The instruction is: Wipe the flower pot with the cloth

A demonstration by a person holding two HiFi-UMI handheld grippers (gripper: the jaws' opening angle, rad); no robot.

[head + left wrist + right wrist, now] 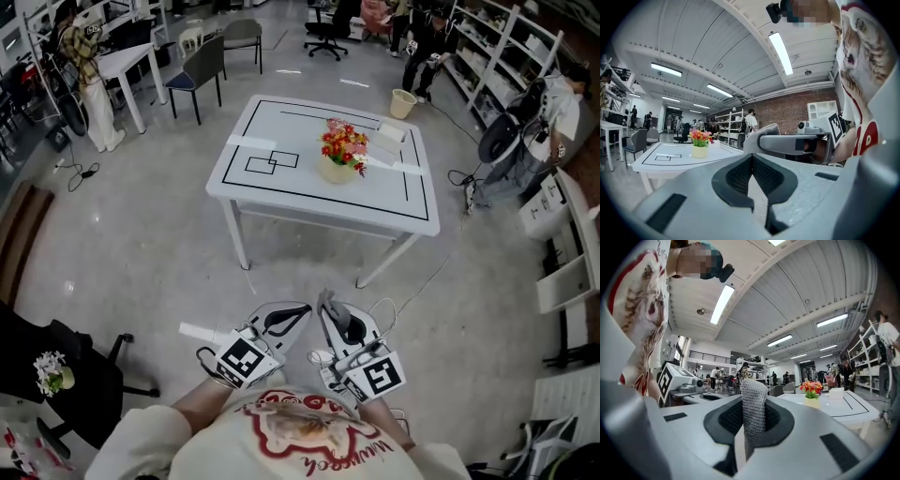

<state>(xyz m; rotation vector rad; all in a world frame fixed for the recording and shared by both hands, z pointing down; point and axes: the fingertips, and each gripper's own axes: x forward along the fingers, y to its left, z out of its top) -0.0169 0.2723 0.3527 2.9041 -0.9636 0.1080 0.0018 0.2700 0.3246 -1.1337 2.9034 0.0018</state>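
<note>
A cream flower pot with red and orange flowers stands near the middle of the white table, well ahead of both grippers. My right gripper is held level in front of my chest, shut on a grey knit cloth that sticks up between its jaws. My left gripper is beside it, shut with nothing between its jaws. In the left gripper view the pot is far off to the left. In the right gripper view the pot is far off to the right.
A white box lies on the table behind the pot. A black office chair stands at my left, and cables trail on the floor by the table's right legs. Shelves and several people line the right side and back.
</note>
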